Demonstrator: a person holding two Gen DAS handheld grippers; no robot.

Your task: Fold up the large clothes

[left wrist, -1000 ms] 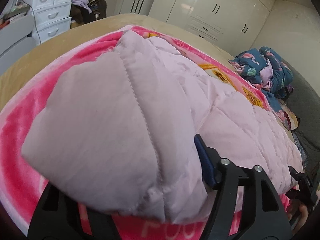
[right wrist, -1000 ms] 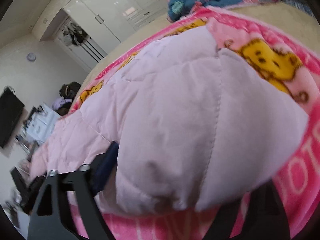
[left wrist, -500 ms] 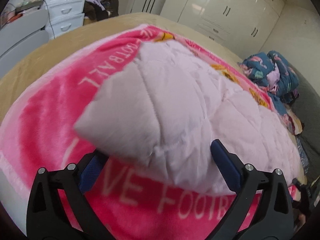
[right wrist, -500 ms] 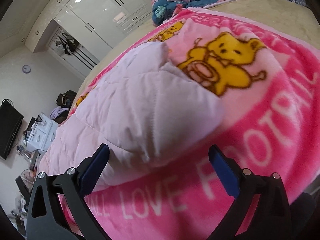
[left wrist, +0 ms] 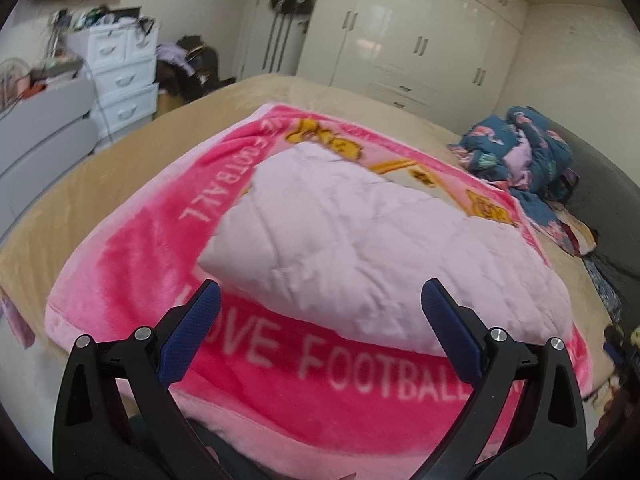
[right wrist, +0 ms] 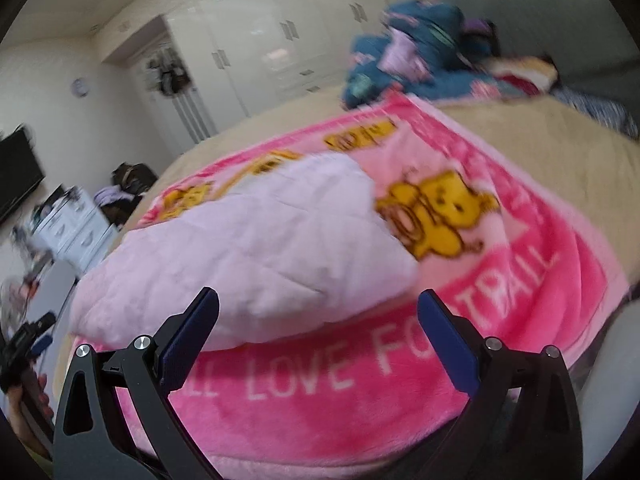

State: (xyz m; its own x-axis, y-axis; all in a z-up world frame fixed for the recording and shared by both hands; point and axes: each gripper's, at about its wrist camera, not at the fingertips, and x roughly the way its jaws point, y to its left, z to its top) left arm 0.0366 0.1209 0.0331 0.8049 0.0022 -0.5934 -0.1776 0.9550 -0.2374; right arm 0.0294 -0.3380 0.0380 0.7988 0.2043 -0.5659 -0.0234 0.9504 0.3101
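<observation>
Both cameras are riding on the handheld grippers at the near edge of the bed, tilting down across it toward the far wardrobes. The left one is facing the quilted coat (left wrist: pixel 360 248) from its left end, the right one (right wrist: pixel 248 248) from its right; both are sharing the pink blanket (left wrist: pixel 132 264) (right wrist: pixel 560 272)

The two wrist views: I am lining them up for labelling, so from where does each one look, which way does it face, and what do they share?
Left wrist view: sits behind the left tool, open, looking down along the bed at the pale pink quilted garment; only its own two fingers show.
Right wrist view: sits behind the right tool, open, facing the same garment from its other end; a hand shows at the left edge.
Shared: the garment, the pink blanket, the white wardrobe.
</observation>
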